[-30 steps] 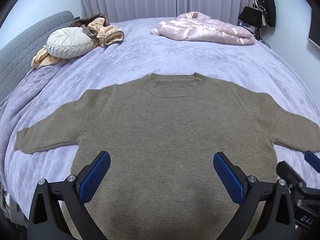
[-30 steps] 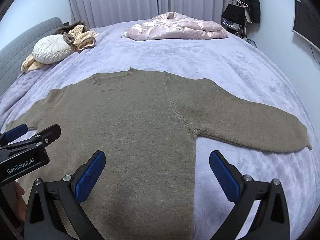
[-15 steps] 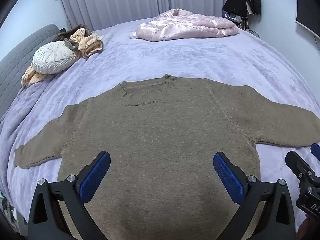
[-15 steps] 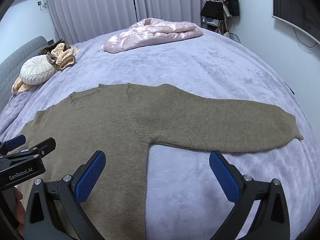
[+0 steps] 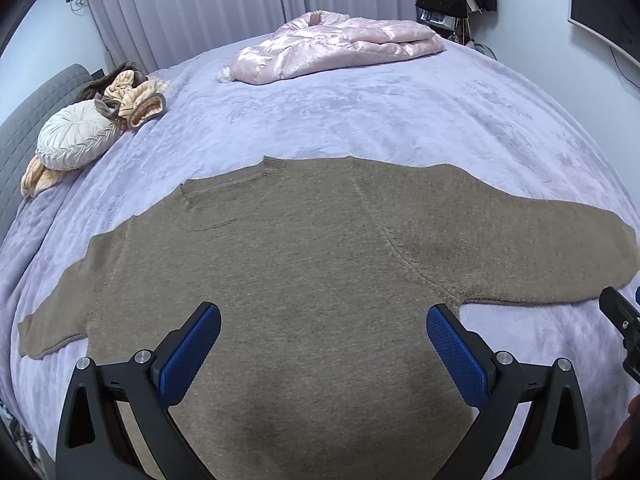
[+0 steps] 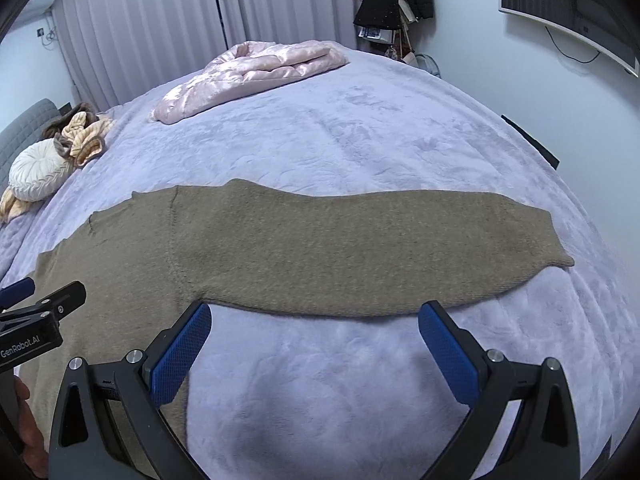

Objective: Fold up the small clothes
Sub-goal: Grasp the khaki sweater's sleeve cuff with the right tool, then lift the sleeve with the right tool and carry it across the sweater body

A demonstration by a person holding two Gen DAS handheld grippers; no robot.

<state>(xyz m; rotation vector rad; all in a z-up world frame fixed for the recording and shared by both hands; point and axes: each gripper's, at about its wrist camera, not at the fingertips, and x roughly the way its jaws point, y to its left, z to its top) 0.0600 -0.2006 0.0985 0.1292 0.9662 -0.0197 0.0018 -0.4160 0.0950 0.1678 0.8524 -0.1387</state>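
Left wrist: both tongs [image 5: 323, 350] [image 6: 315, 346] wide; sweater [image 5: 304, 280] hem cut off.

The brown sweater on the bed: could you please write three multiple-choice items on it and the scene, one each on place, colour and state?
1. Where does the pink quilted jacket lie?
A. At the far side of the bed, near the curtains
B. On top of the sweater
C. On the floor

2. What colour are the pads of the right claw?
A. Red
B. Blue
C. Green

3. How does the brown sweater lie?
A. Rolled into a ball
B. Folded in half
C. Spread flat with both sleeves out

Answers:
1. A, it lies on the purple blanket beyond the sweater's collar.
2. B, both show blue.
3. C, no fold shows.
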